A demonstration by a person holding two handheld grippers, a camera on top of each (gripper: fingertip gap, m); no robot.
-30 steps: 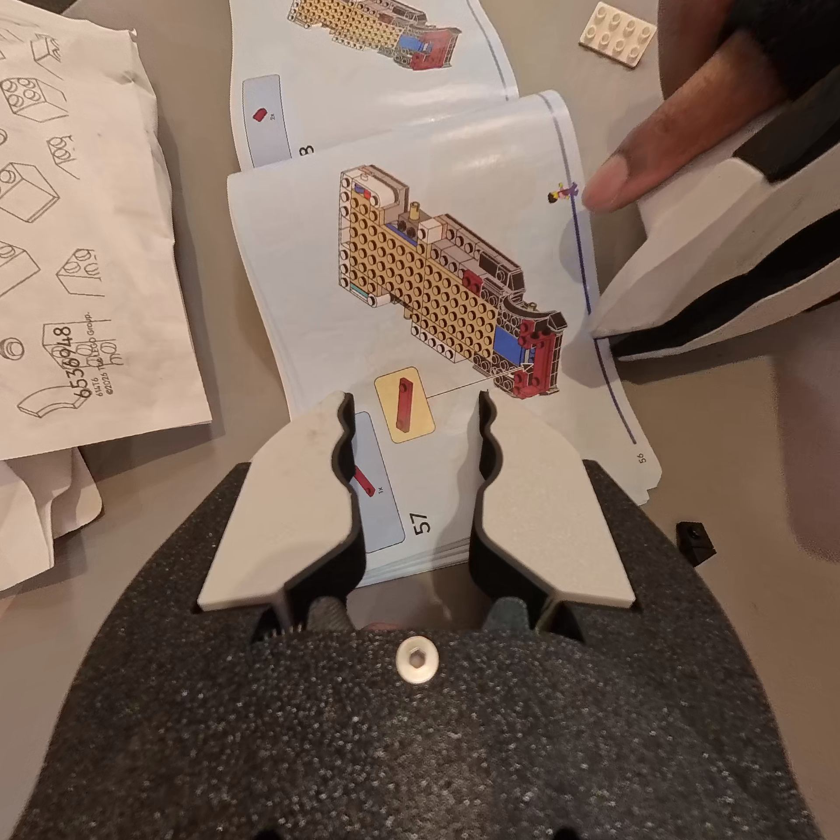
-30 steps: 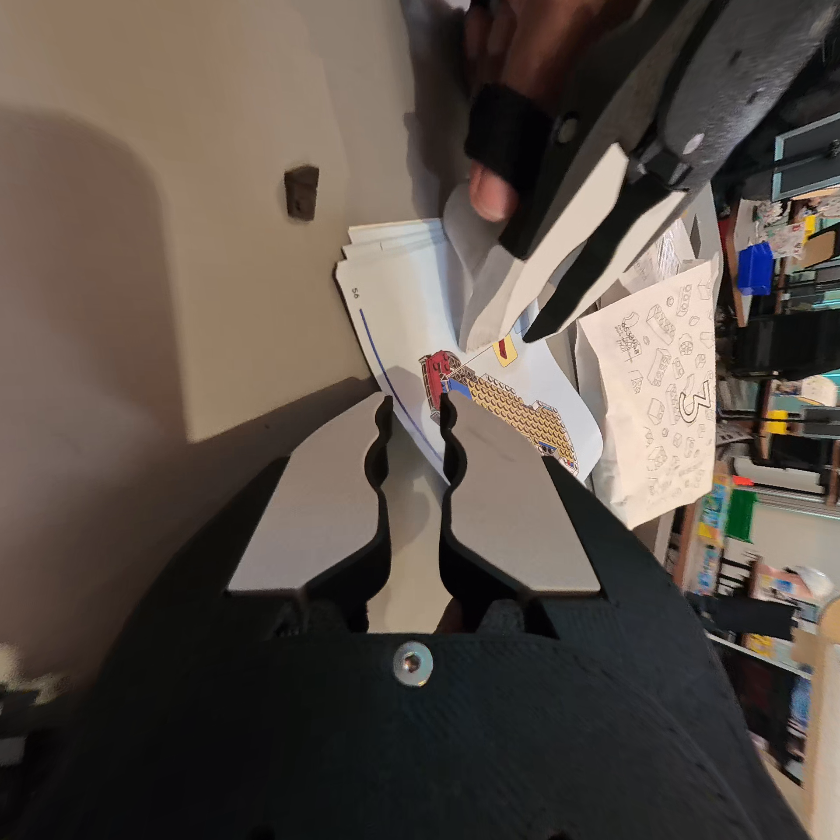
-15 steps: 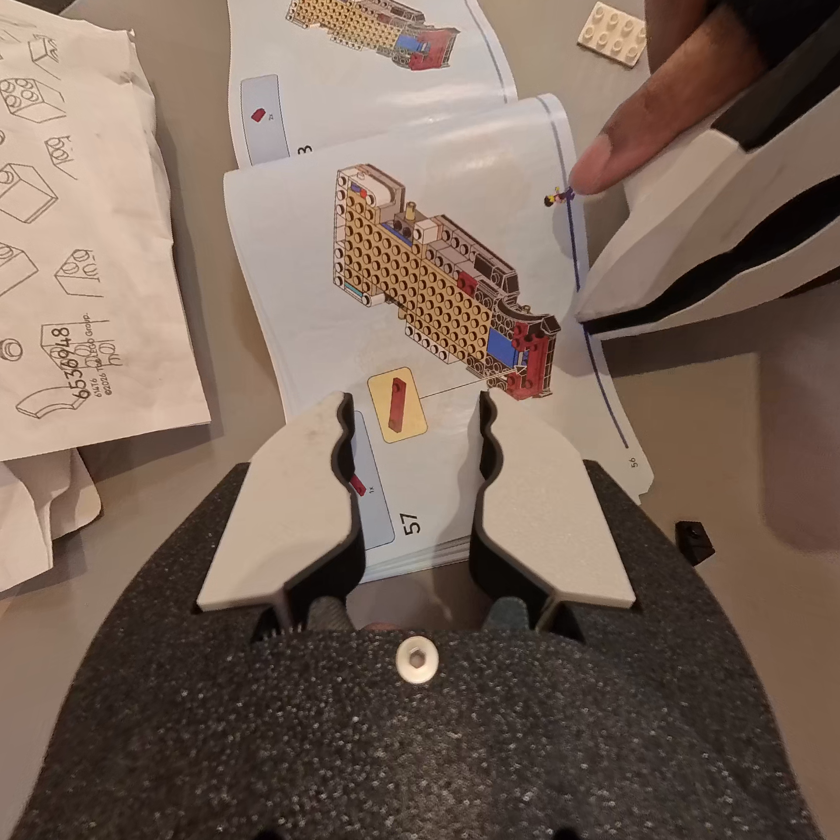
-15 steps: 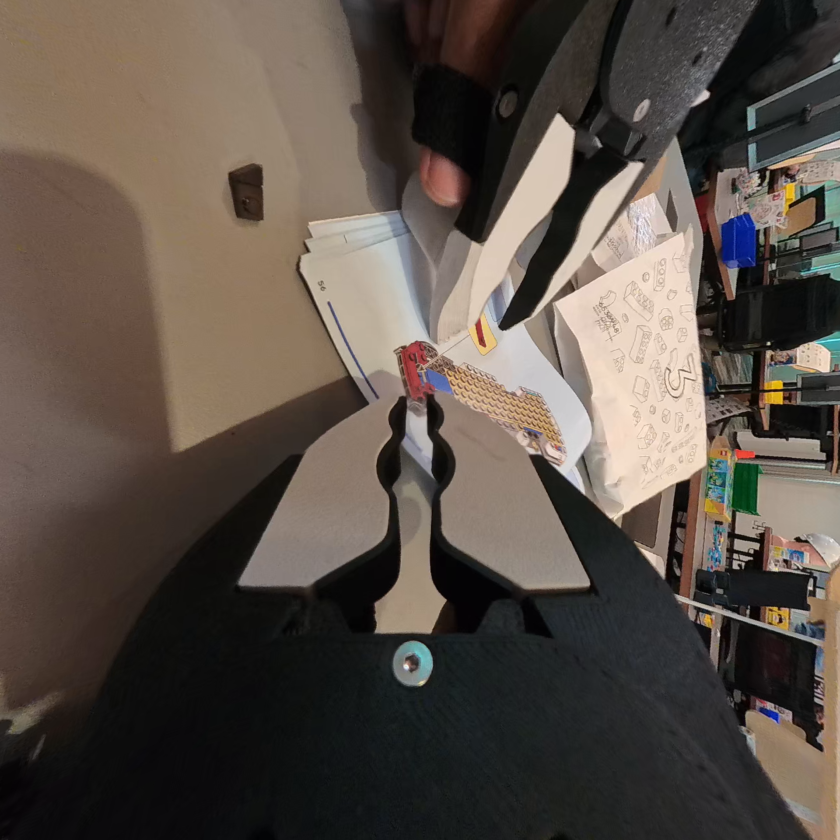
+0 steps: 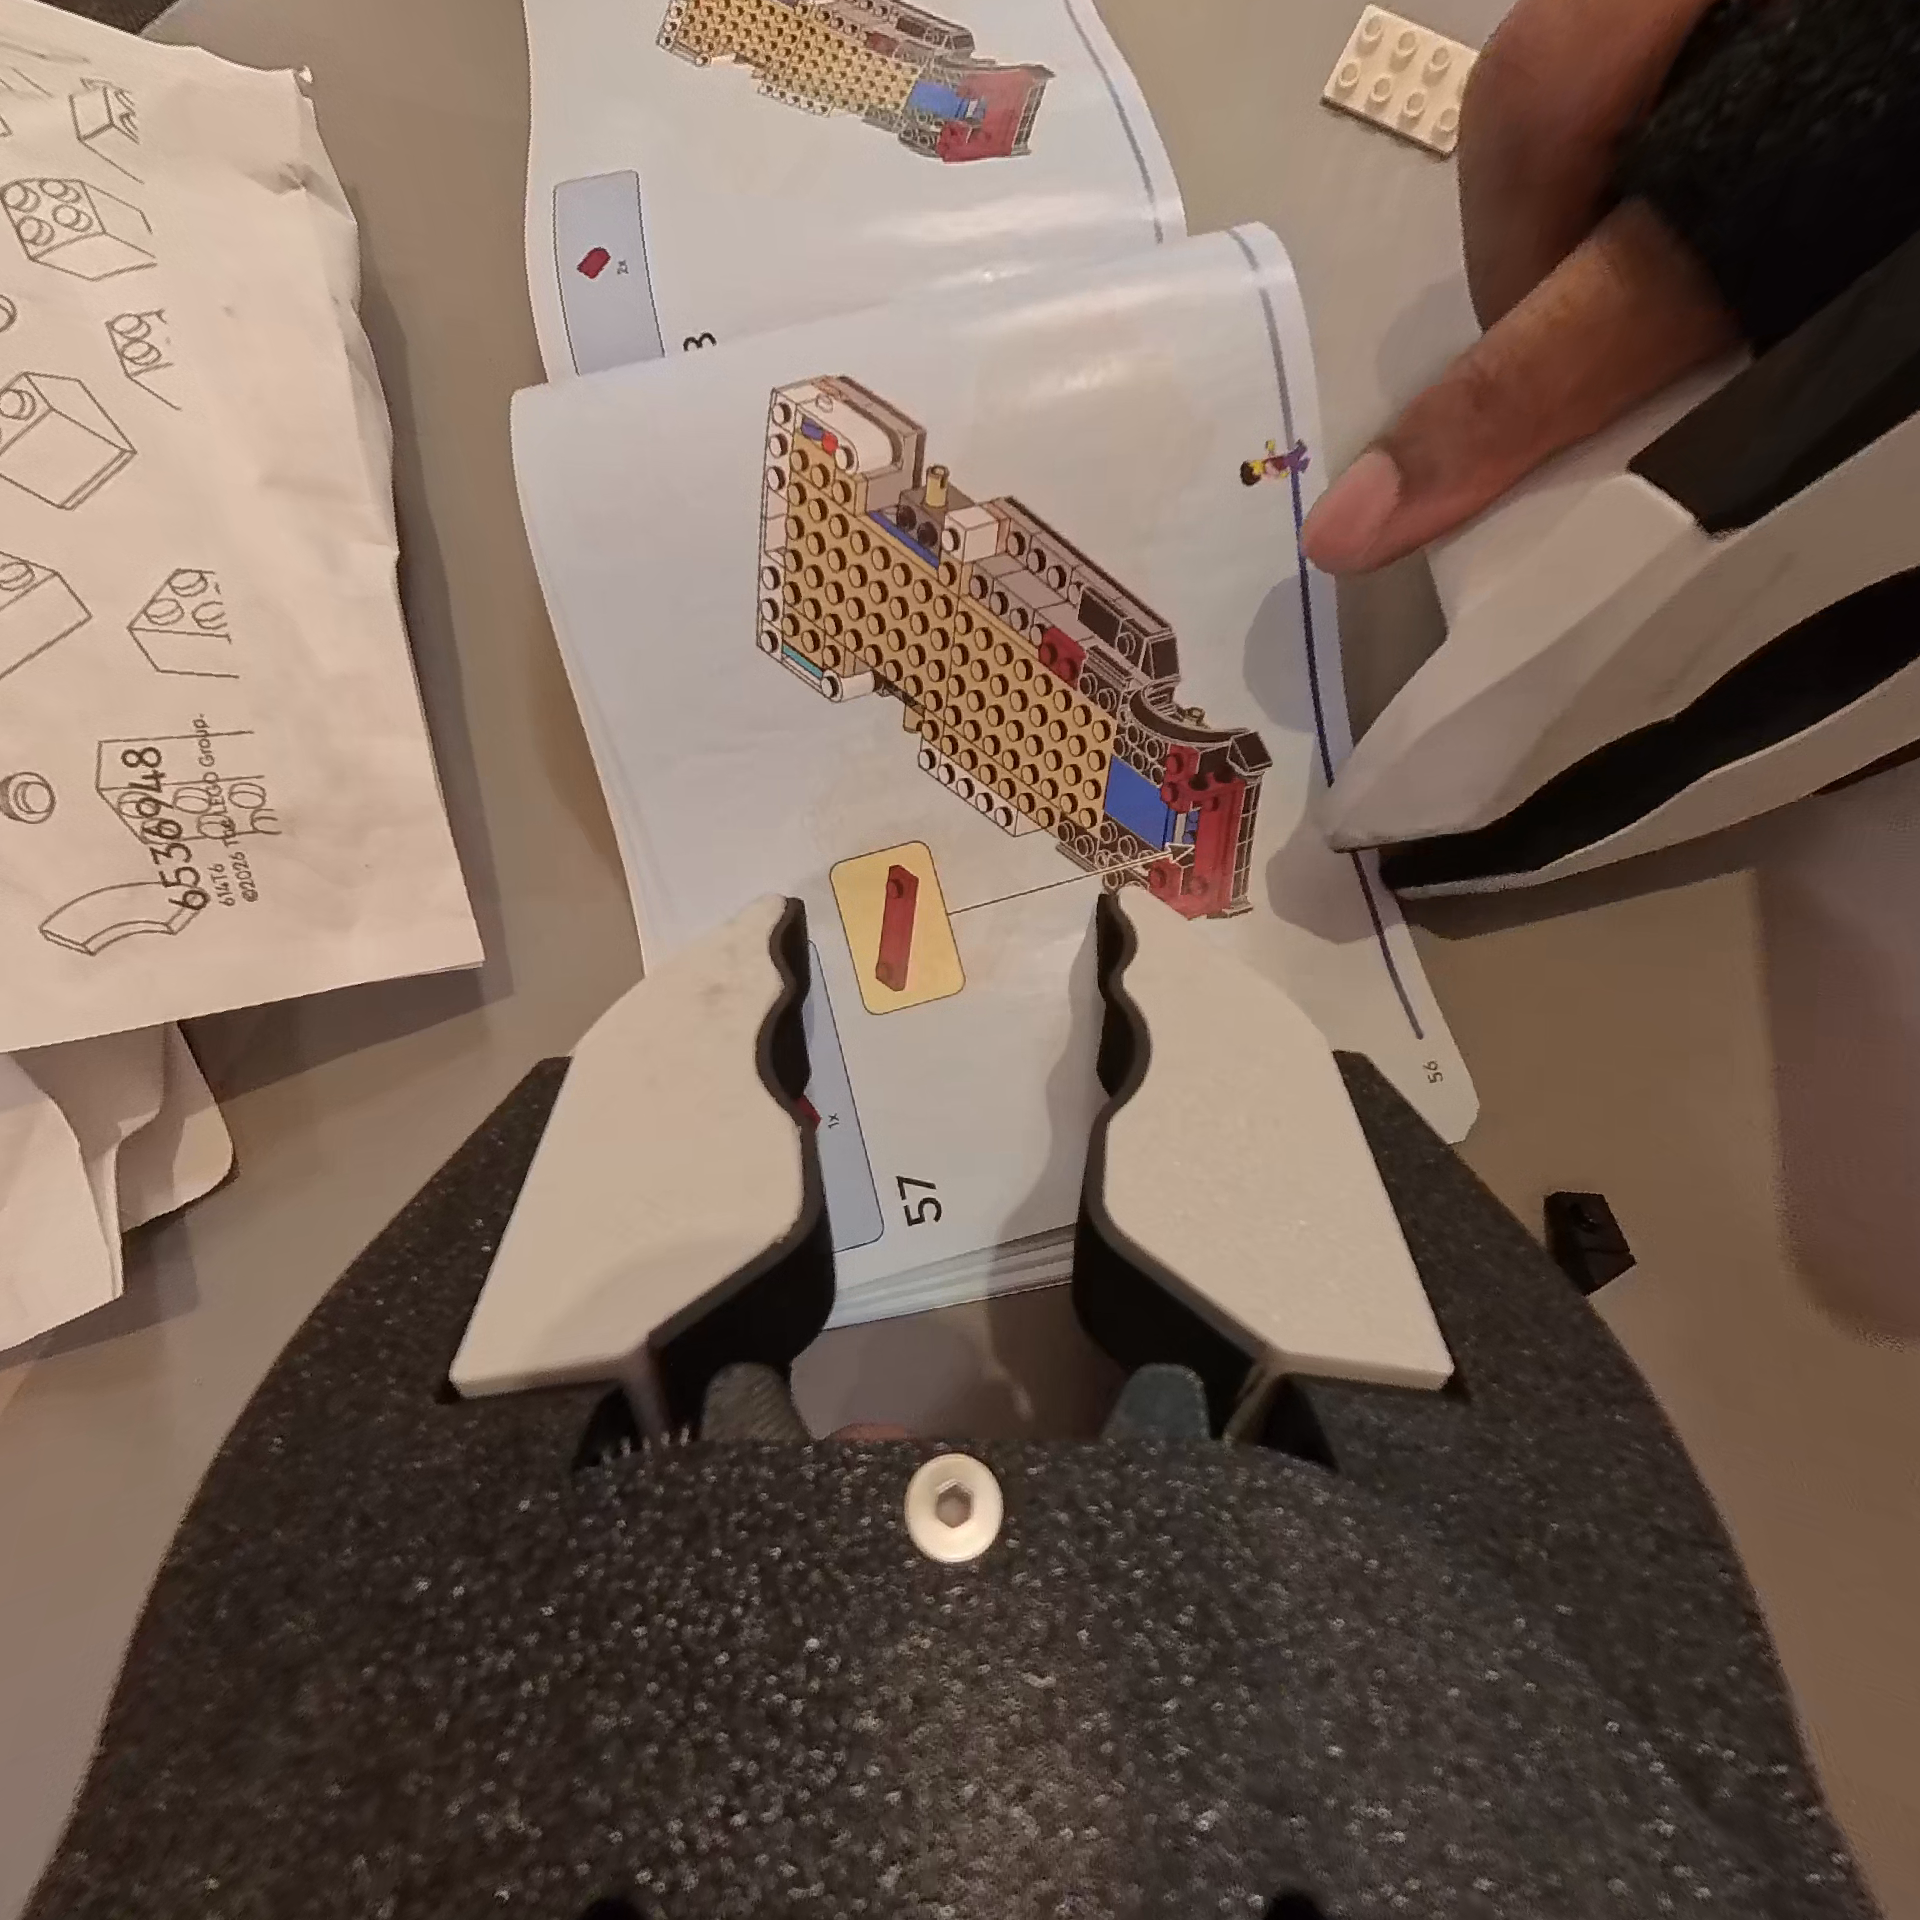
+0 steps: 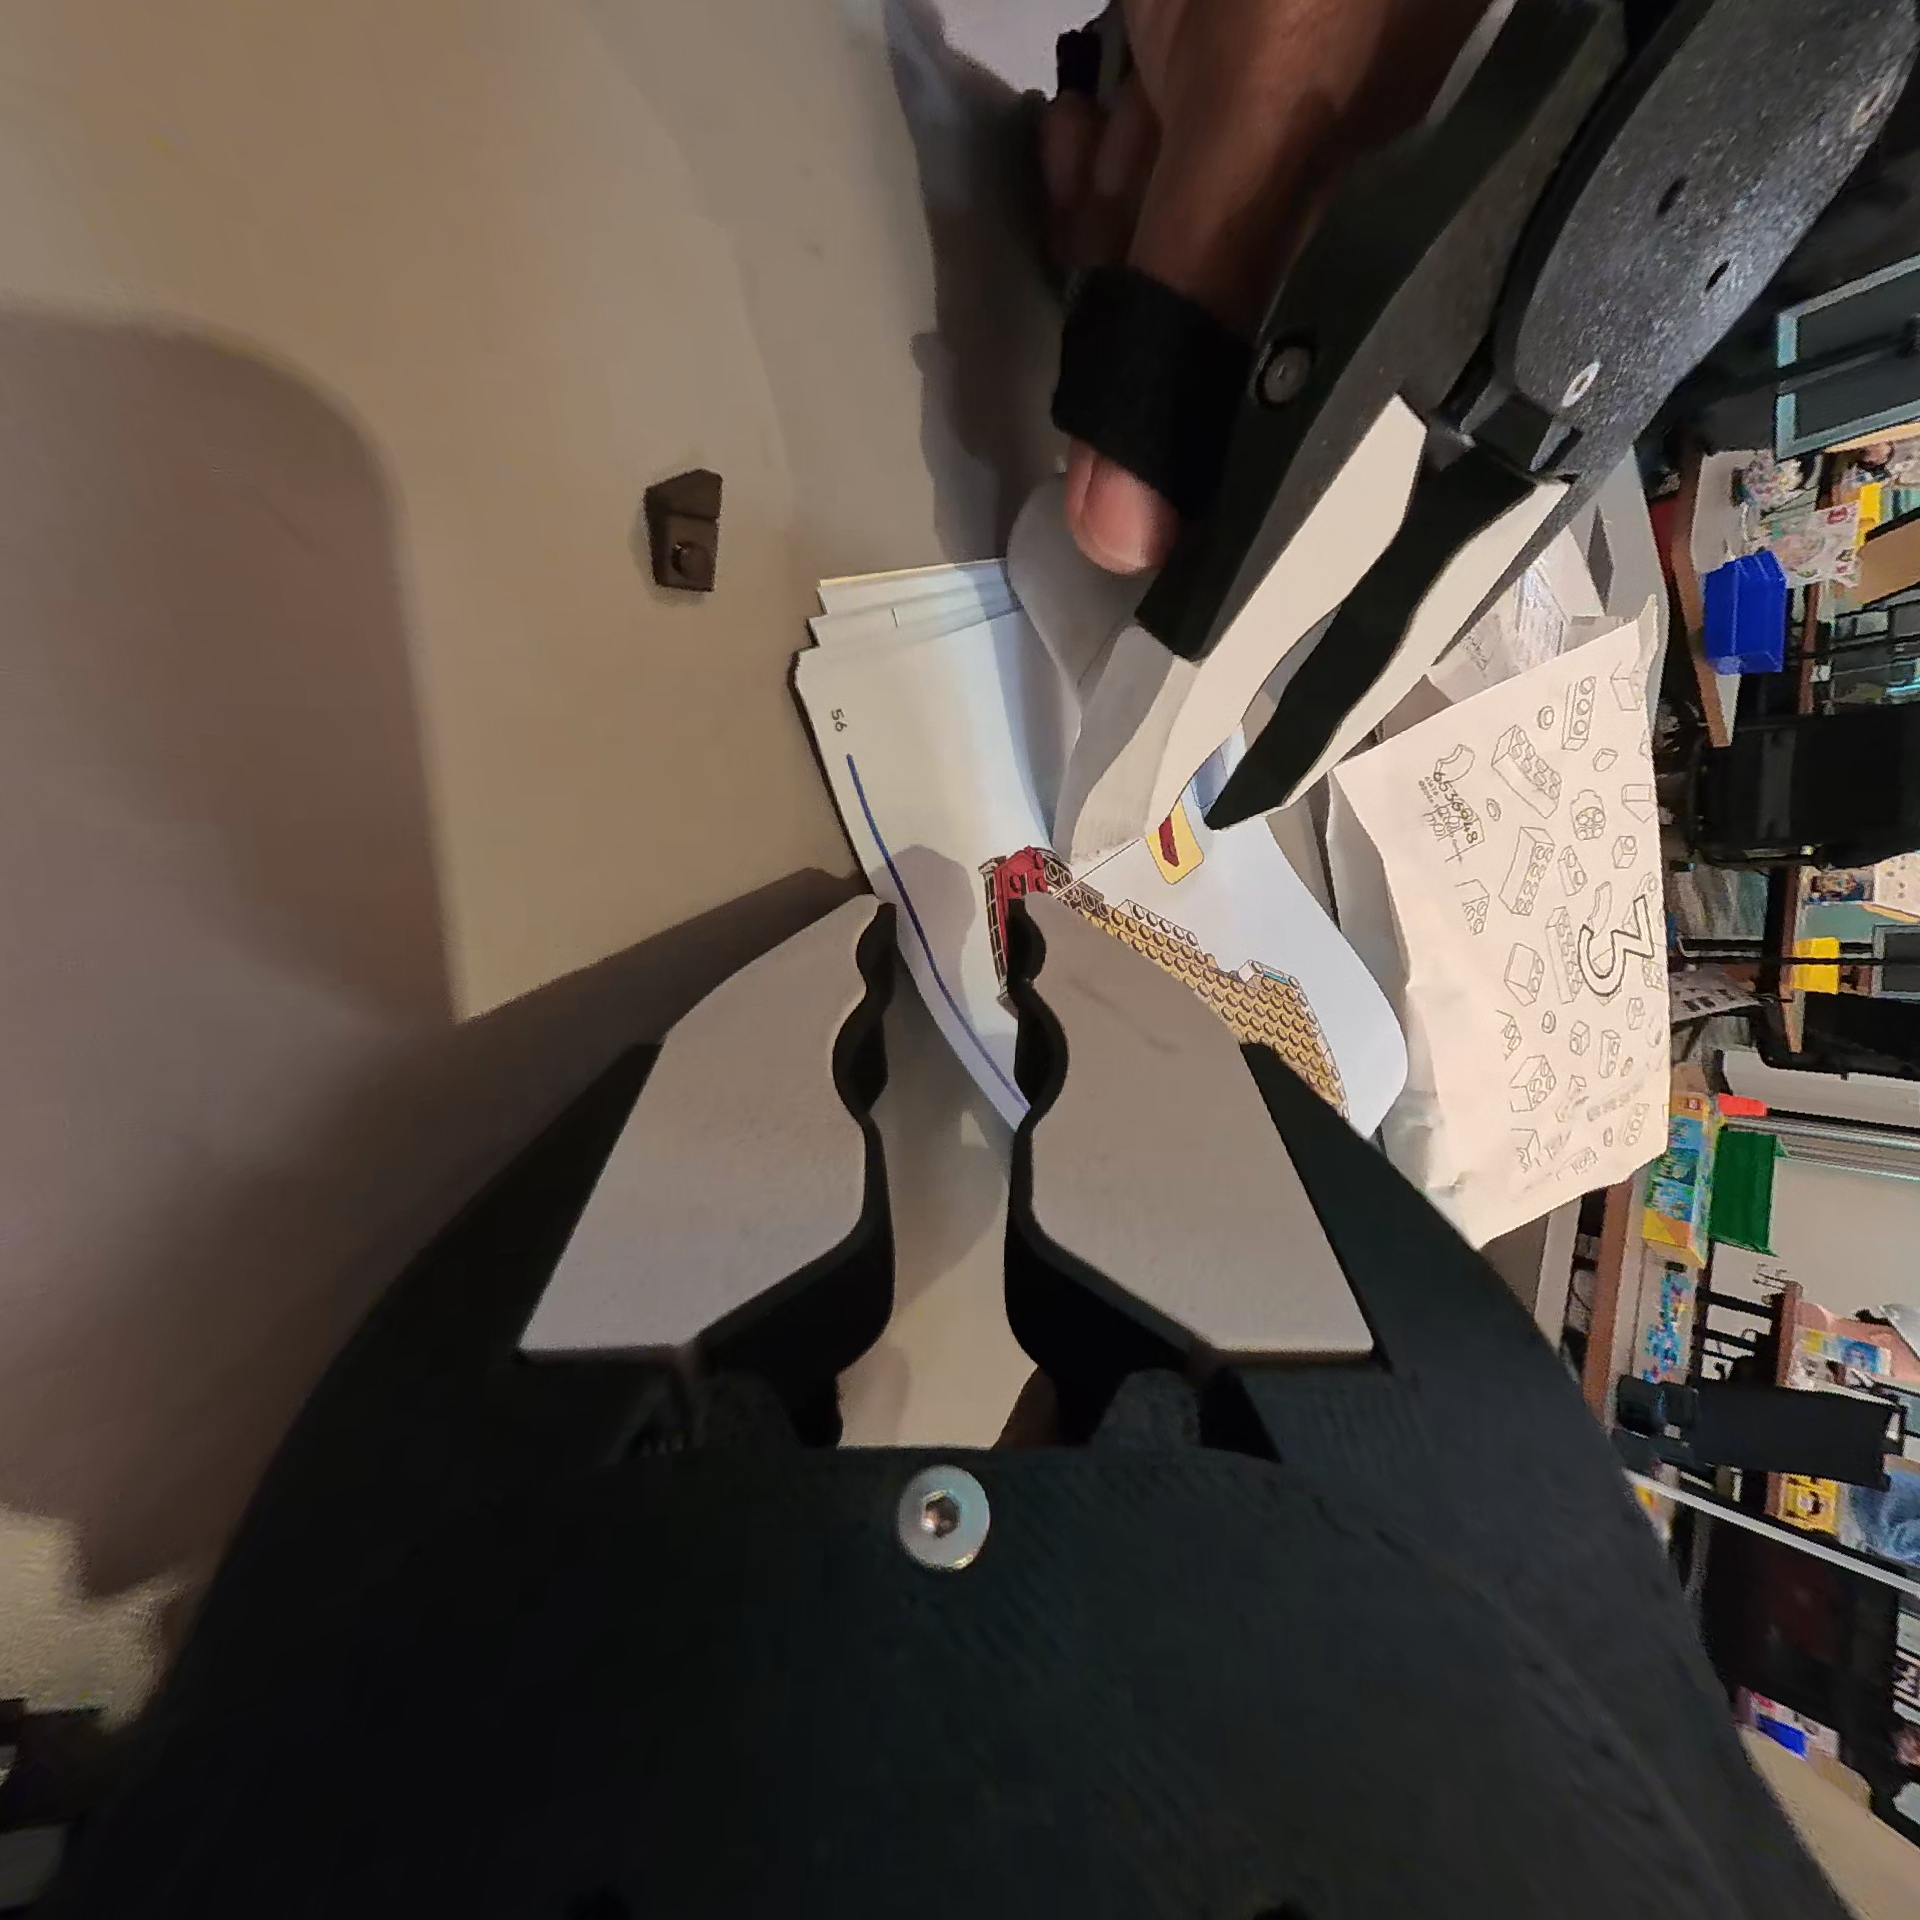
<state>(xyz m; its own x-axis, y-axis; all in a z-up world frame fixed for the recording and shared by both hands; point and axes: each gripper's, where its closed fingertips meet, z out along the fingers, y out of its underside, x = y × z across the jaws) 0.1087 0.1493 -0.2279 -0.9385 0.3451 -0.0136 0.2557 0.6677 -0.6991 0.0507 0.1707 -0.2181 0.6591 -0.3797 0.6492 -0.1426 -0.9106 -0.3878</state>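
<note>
Left wrist view: the left gripper (image 5: 948, 914) is held over the near end of an open instruction booklet (image 5: 935, 540) lying on the beige table (image 5: 499, 1091); its fingers (image 5: 665, 1091) are spread wide with only the printed page seen between them, and nothing is gripped. The booklet's long axis runs away from this gripper toward the table's far edge. The right gripper (image 5: 1361, 842) is seen at the booklet's right edge, its tips just over the page margin, with a bare finger (image 5: 1455, 468) reaching to the same edge. A printed paper bag (image 5: 177, 540) lies left of the booklet, a cream plate (image 5: 1403, 73) toward the far right corner, a small black piece (image 5: 1584, 1242) near the right. Right wrist view: the right gripper (image 6: 951, 914) shows a narrow gap between its fingers (image 6: 1143, 1122); the booklet's curved right edge (image 6: 925, 914) is seen within that gap, but contact with the pads cannot be told, so no hold is recorded. The left gripper (image 6: 1153, 831) is seen beyond, open above the page. The small black piece (image 6: 686, 530) lies apart on bare table. The right gripper is judged nearer the page edge.
</note>
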